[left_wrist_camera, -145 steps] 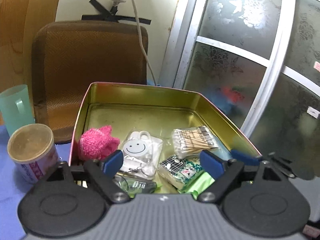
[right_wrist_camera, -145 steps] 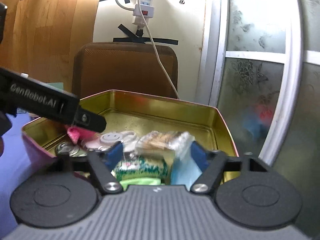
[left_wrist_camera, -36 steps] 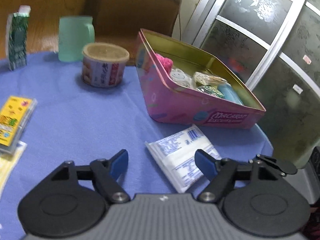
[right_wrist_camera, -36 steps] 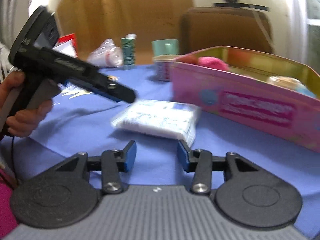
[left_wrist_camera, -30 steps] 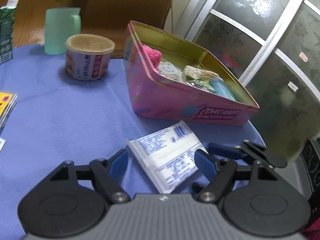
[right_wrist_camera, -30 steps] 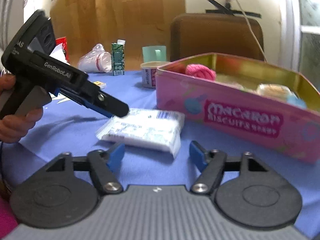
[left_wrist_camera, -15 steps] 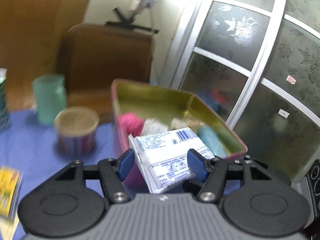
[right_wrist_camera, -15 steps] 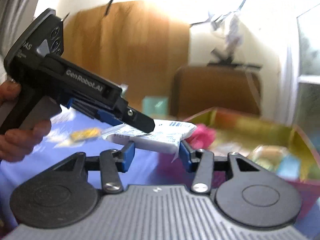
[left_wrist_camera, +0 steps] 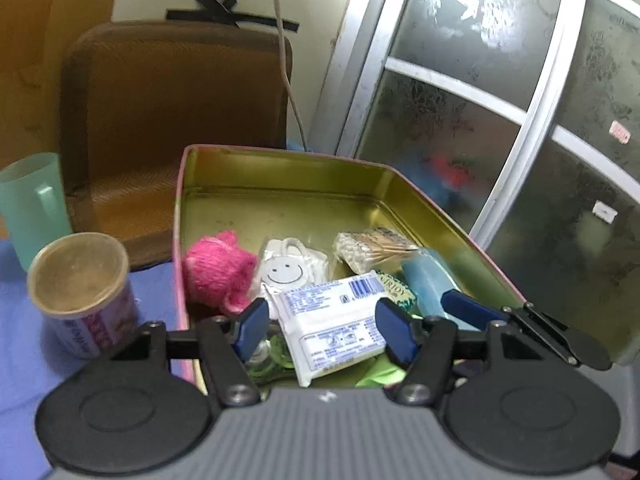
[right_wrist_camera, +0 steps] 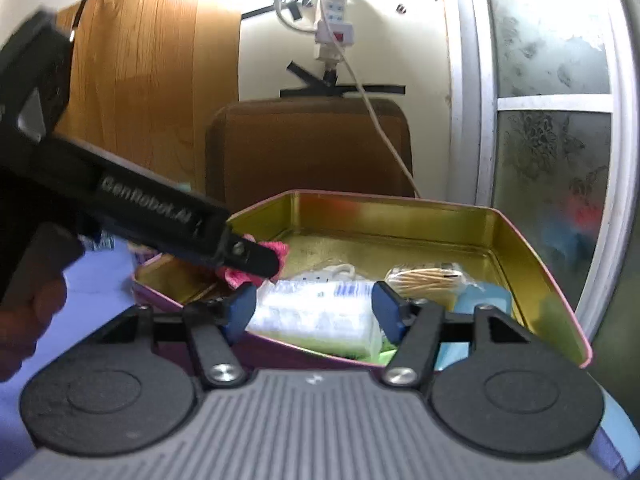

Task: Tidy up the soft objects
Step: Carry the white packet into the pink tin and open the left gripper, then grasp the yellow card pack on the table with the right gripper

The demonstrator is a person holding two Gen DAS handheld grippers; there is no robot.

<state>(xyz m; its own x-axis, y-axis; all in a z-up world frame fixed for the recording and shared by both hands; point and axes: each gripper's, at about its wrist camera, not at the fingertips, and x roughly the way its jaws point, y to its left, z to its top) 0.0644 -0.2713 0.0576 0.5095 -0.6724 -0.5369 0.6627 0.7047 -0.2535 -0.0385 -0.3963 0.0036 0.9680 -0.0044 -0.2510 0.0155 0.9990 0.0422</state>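
Observation:
A white tissue pack point(left_wrist_camera: 334, 318) with blue print lies in the near end of the pink tin point(left_wrist_camera: 280, 184), on top of other items. My left gripper point(left_wrist_camera: 322, 330) is open, with its blue pads on either side of the pack and not pressing it. My right gripper point(right_wrist_camera: 314, 312) is also open, straddling the same pack point(right_wrist_camera: 316, 316) from the near side of the tin point(right_wrist_camera: 540, 272). The left gripper's body crosses the right wrist view at left.
In the tin lie a pink fluffy ball point(left_wrist_camera: 218, 272), a white smiley pouch point(left_wrist_camera: 286, 270), a cotton swab pack point(left_wrist_camera: 374, 248), a blue item point(left_wrist_camera: 430, 276) and green packets. A lidded can point(left_wrist_camera: 80, 292) and a green cup point(left_wrist_camera: 30, 204) stand left of the tin on blue cloth. A brown chair point(left_wrist_camera: 176, 104) is behind.
Both grippers carried the tissue pack from the blue cloth up over the tin and let go; it now rests inside the tin and both jaws have opened.

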